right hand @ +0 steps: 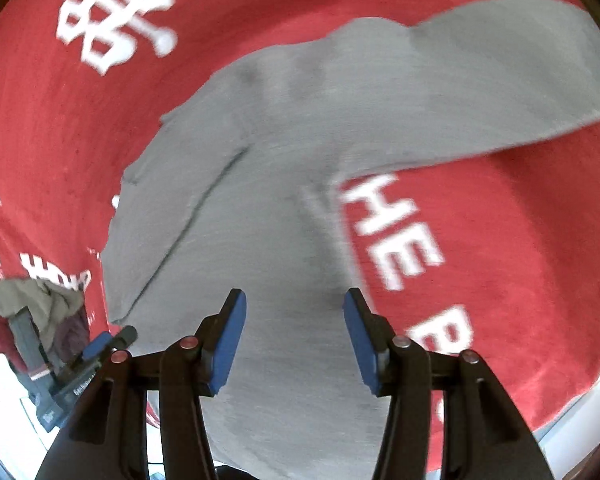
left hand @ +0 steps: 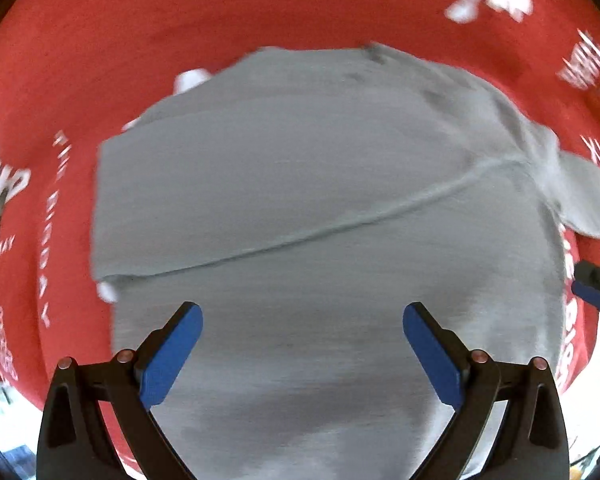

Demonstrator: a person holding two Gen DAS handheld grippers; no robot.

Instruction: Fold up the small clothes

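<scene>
- The grey T-shirt [left hand: 320, 184] [right hand: 284, 184] lies spread on a red cloth [left hand: 180, 12] [right hand: 500, 240] with white printed lettering, and it fills the middle of both views.
- One part of the shirt is folded over the body; its edge runs as a slanted line across the fabric in the left wrist view.
- A sleeve [right hand: 500, 76] [left hand: 588, 200] sticks out unfolded to the side, flat on the red cloth; its end is cut by the border of the left wrist view.
- The lower edge of the shirt is hidden behind the gripper frames, and both views are blurred, so small wrinkles are hard to read.
- The left gripper [left hand: 302, 320] is above the shirt with its blue pads wide apart and nothing between them.
- The right gripper [right hand: 294, 308] is also spread, somewhat less wide, and it grips nothing; whether the tips touch the fabric I cannot tell.
- The lettering on the cloth is partly covered by the shirt and partly smeared.
- At the far left of the right wrist view there is a pile of other clothes [right hand: 32, 312], half hidden behind the left gripper.
</scene>
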